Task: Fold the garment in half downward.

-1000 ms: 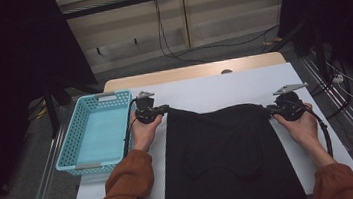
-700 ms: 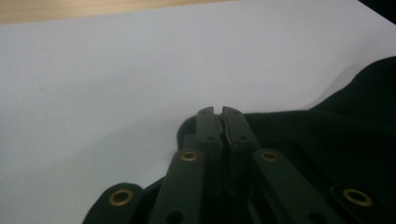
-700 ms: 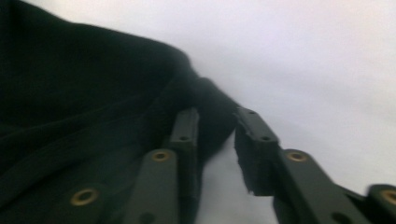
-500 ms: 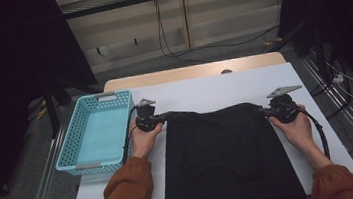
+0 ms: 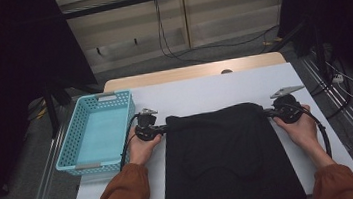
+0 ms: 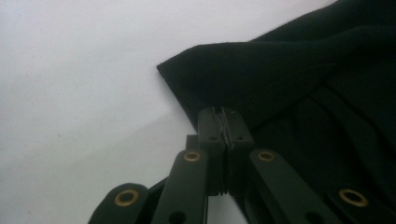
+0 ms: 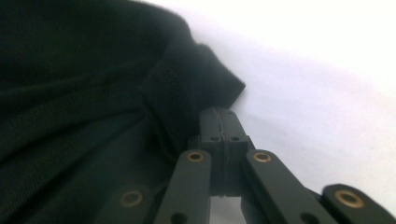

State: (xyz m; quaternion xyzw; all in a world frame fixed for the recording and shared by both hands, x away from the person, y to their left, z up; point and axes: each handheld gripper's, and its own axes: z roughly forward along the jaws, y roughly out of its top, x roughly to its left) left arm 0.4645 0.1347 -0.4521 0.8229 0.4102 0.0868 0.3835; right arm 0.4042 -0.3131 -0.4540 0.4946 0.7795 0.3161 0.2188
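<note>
White table [image 5: 214, 92] ran across the middle of the high view, with a bare wooden strip [image 5: 191, 71] along its far edge. Blue plastic basket [image 5: 95, 134] sat at the table's left edge, lattice walls, nothing visible inside. Beyond the table: grey floor [image 5: 209, 53], black cables [image 5: 170, 40] trailing over it toward a pale wall panel [image 5: 165, 20]. Dark curtains [image 5: 5, 73] hung both sides. Metal rails [image 5: 335, 96] ran along the right of the table.
</note>
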